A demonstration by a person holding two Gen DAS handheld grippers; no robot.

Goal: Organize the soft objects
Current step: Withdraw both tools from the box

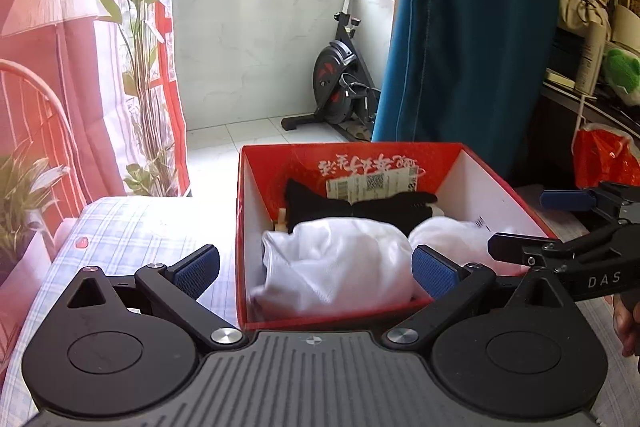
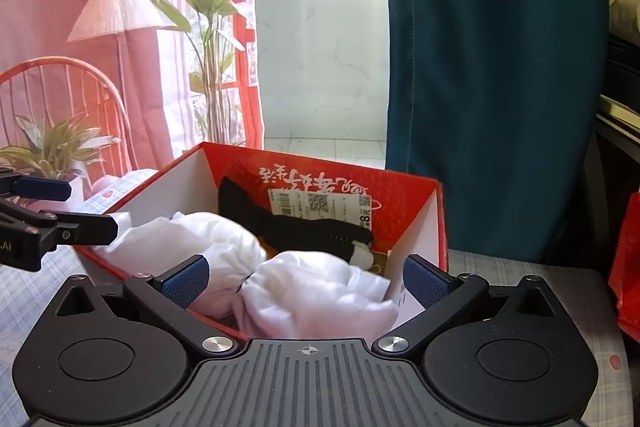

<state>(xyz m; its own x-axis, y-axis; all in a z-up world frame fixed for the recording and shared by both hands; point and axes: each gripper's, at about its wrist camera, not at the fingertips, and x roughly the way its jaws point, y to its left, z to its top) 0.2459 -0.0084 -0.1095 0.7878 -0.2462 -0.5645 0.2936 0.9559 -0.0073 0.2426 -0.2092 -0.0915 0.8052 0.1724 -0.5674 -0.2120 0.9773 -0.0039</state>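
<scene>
Checked blue-white cloth (image 1: 132, 227) covers the surface under an open red cardboard box (image 1: 256, 195). Inside: two white rolled fabric bundles (image 1: 336, 263), a black cloth item (image 2: 296, 223) behind, partly hidden. Left tongs (image 1: 316, 273) and right tongs (image 2: 306, 281) both spread wide, empty, over the box's near rim.
</scene>
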